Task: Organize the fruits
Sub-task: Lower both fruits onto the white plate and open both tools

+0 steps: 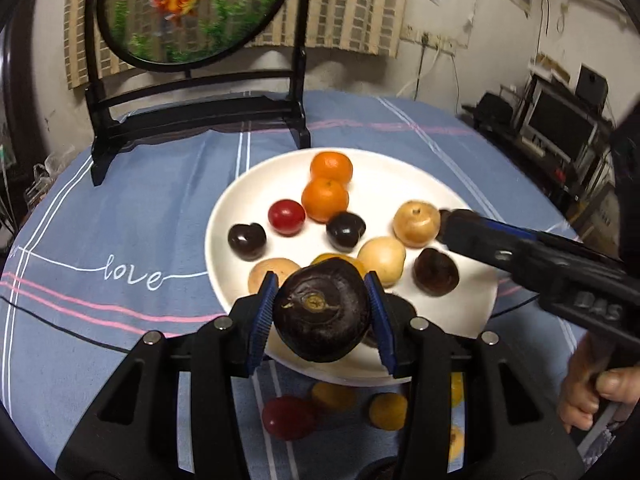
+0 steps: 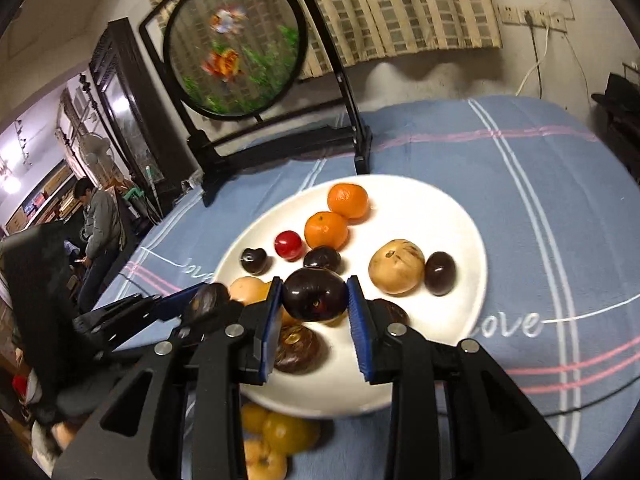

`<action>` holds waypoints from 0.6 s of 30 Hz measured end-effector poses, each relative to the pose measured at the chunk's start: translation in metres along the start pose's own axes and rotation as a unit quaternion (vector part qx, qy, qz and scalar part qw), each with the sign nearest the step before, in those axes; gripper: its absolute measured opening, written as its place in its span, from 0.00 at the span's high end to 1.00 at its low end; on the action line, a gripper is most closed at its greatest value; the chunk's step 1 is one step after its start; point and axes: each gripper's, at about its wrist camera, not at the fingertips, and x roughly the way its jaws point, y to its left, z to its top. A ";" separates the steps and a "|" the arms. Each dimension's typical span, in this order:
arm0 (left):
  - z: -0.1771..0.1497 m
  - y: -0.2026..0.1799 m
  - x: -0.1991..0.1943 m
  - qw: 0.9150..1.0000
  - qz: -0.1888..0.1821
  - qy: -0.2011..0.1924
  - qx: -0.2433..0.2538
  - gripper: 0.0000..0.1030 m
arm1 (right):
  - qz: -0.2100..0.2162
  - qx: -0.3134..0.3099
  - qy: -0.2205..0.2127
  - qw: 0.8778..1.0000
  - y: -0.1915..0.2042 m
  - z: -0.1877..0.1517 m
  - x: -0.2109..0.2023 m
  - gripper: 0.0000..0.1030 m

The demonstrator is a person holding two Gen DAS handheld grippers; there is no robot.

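Note:
A white plate (image 1: 400,168) on the blue cloth carries two oranges (image 1: 325,199), a red cherry-like fruit (image 1: 286,217), dark plums and tan fruits. My left gripper (image 1: 322,306) is shut on a dark brown round fruit (image 1: 322,316), held just above the plate's near rim. In the right wrist view my right gripper (image 2: 314,300) is shut on a glossy dark plum (image 2: 315,294) over the plate (image 2: 448,216). The right gripper (image 1: 446,226) reaches in from the right beside a tan fruit (image 1: 416,224). The left gripper (image 2: 202,300) shows at the left with its dark fruit (image 2: 209,298).
Loose fruits lie on the cloth before the plate: a red one (image 1: 288,416) and yellow ones (image 1: 386,410) (image 2: 288,432). A black stand with a round goldfish screen (image 1: 192,12) rises behind the plate. A hand (image 1: 592,392) grips the right tool. A person (image 2: 100,220) stands far left.

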 end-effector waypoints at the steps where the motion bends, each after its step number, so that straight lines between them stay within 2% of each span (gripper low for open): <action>1: 0.000 0.001 0.004 1.000 -0.004 0.005 -0.003 0.56 | -0.004 -0.002 0.012 1.000 -0.001 0.000 0.009 0.69; 4: 0.002 0.002 0.011 1.000 -0.001 0.011 -0.002 0.56 | -0.024 -0.005 0.023 0.999 -0.004 0.001 0.024 0.68; 6: 0.002 0.002 0.014 1.000 0.006 0.011 0.002 0.51 | -0.039 -0.002 0.026 0.999 -0.008 0.003 0.026 0.68; 8: 0.001 0.003 0.012 1.000 0.003 0.008 -0.001 0.30 | -0.026 0.011 0.024 0.999 -0.014 0.003 0.024 0.68; 10: 0.002 0.003 0.008 1.000 0.005 0.000 -0.003 0.21 | -0.015 0.030 0.025 0.999 -0.020 0.004 0.022 0.67; 12: 0.002 0.002 0.005 1.000 0.010 -0.006 0.000 0.18 | -0.006 0.048 0.026 0.998 -0.024 0.006 0.019 0.65; 13: 0.001 0.002 0.003 1.000 0.014 -0.007 0.001 0.14 | -0.004 0.051 0.025 0.998 -0.025 0.006 0.019 0.61; 14: 0.001 0.002 0.002 1.000 0.018 -0.009 0.001 0.13 | -0.001 0.055 0.022 0.998 -0.026 0.006 0.018 0.31; 15: 0.000 0.003 0.001 1.000 0.021 -0.011 0.000 0.13 | 0.000 0.059 0.014 0.998 -0.026 0.006 0.016 0.14; 18: 0.000 0.008 -0.004 1.000 0.021 -0.015 -0.011 0.13 | 0.005 0.062 -0.009 0.998 -0.024 0.008 0.007 0.13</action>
